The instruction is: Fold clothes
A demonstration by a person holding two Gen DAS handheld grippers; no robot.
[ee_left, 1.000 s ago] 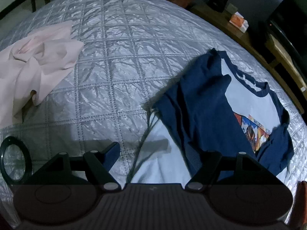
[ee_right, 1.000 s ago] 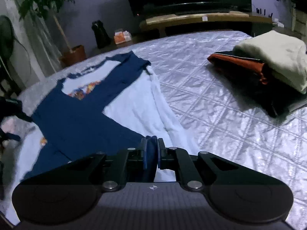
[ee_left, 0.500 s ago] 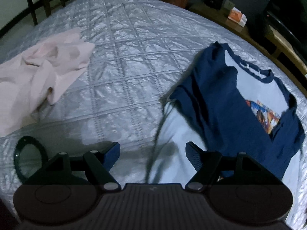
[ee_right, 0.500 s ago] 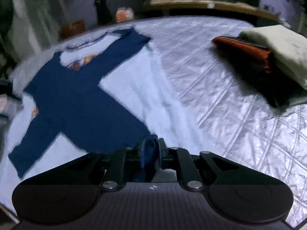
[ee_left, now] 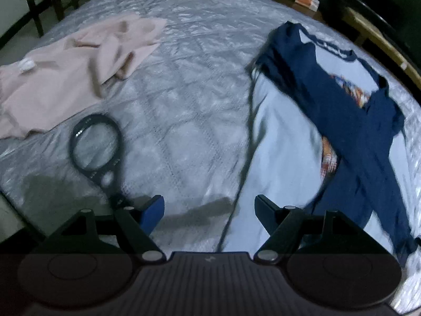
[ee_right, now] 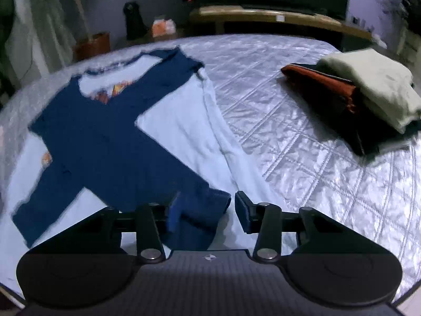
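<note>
Your left gripper is black, with two thin arms, round silver screws and a blue pad on one finger. Your right gripper looks the same, with a ribbed dark body near you.

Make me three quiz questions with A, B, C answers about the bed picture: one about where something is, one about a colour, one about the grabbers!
1. Where does the magnifying glass lie?
A. on the shirt
B. on the quilt near the pink garment
C. on the folded pile

2. What colour are the shirt sleeves?
A. navy
B. red
C. green

3. How is the right gripper?
A. shut on a sleeve
B. hidden
C. open

Answers:
1 B, it rests on bare quilt beside the pink cloth.
2 A, both crossed sleeves are navy.
3 C, its jaws stand apart around the cuff.
</note>
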